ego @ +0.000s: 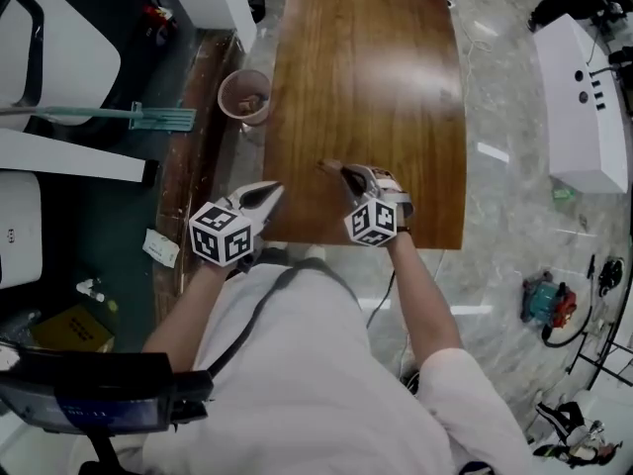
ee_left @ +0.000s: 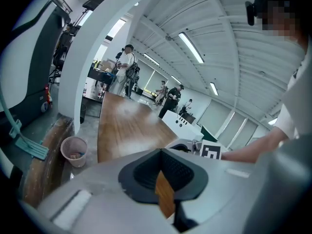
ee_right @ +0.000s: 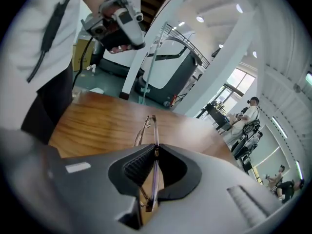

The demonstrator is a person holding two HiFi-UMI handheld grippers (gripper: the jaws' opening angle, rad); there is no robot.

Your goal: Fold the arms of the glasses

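Glasses (ee_right: 154,130): we see them edge-on in the right gripper view, pinched between the jaws, with the thin frame reaching out past the jaw tips over the wood. We cannot tell how the arms stand.
Green-handled tool (ego: 148,117): it lies on the dark floor at far left, well apart from the work.
Wastebasket (ego: 244,97): it stands on the floor just beside the tabletop's left edge, with a little litter inside.
Left gripper (ego: 275,192): its jaws are pressed together with nothing between them. It points at the near left corner of the tabletop, beside the right gripper but apart from it.
Tabletop (ego: 376,77): we look down on a bare brown wooden slab. Both grippers are at its near edge.
Right gripper (ego: 346,173): its jaws are drawn in almost fully and clamp the glasses. It sits over the near part of the tabletop, tilted downward.
White cabinet (ego: 584,107): it stands on the pale floor to the right, well apart from the tabletop.
People: in the left gripper view we see several standing beyond the far end of the tabletop.
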